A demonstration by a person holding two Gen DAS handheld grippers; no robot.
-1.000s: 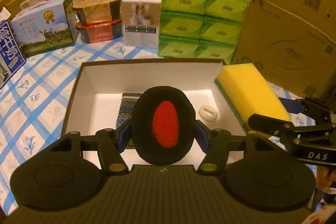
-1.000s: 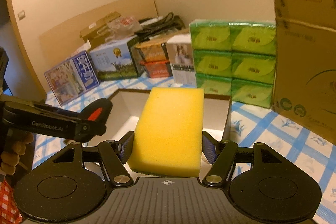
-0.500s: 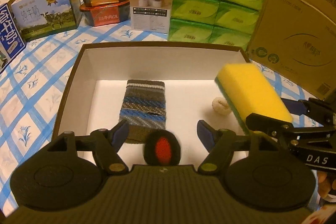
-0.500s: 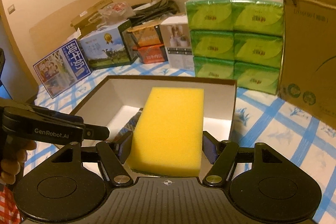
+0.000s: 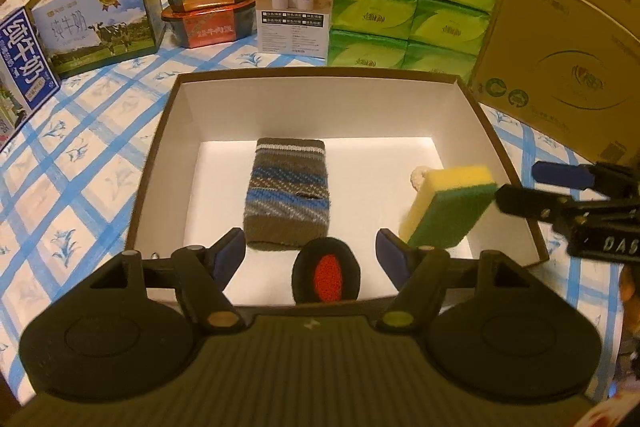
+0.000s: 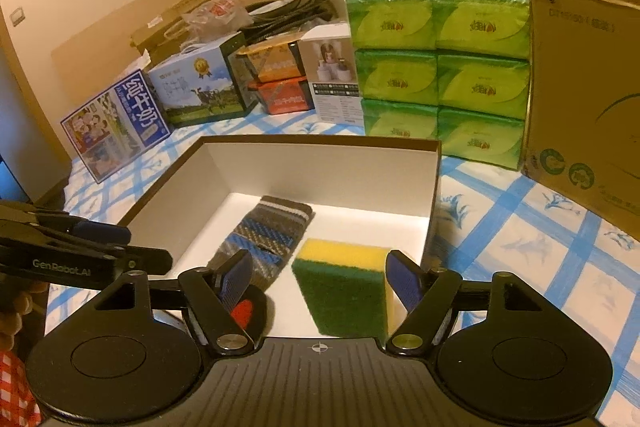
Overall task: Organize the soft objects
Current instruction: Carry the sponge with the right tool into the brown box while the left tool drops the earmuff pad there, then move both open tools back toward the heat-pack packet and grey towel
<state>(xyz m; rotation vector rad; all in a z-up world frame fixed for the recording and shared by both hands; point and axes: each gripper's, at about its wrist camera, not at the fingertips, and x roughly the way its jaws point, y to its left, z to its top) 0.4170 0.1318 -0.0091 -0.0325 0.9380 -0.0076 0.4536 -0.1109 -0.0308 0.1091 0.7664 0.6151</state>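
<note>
Left tool (image 5: 310, 251) apart, empty; right tool (image 6: 320, 277) opening, sponge (image 6: 346, 285) loose inside box (image 6: 320, 143).

Sponge (image 6: 344, 283) yellow-green; pouch (image 5: 289, 203) brown-blue striped; pad (image 5: 326, 277) black-red; ring (image 5: 418, 177) perhaps cream.

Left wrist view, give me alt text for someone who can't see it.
An open white-lined box holds a striped knitted pouch, a black round pad with a red centre and a small cream ring. A yellow-and-green sponge is tilted at its right side, below the right gripper. The left gripper is open.
</note>
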